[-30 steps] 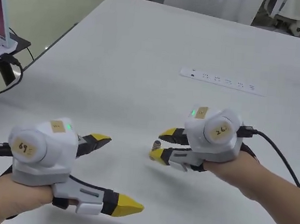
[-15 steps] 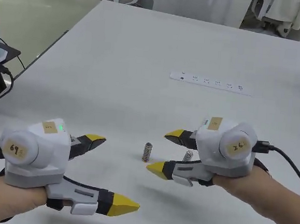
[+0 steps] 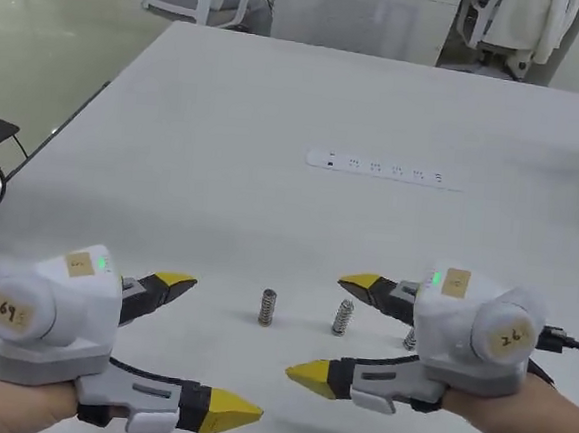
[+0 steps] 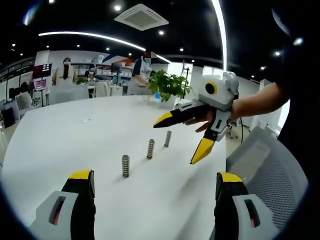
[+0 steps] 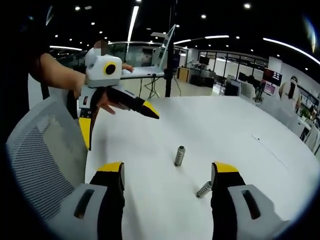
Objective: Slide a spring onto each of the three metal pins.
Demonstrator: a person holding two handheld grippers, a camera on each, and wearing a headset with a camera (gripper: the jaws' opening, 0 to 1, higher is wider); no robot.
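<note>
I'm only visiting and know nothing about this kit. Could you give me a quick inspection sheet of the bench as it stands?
Surface: white table, smooth.
Job's things: three springs standing in a row between the tongs; pins inside cannot be made out.
Clutter: white power strip farther back.
Grippers: left tongs and right tongs both open, holding nothing.
Cables: black cable from the right tongs.
Surroundings: chairs, a plant, people in the background.

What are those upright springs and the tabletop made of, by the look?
The springs look like bare steel: grey coils with a dull metallic glint. The tabletop is smooth, matte white, probably laminate or painted board; the look leaves that open.
</note>
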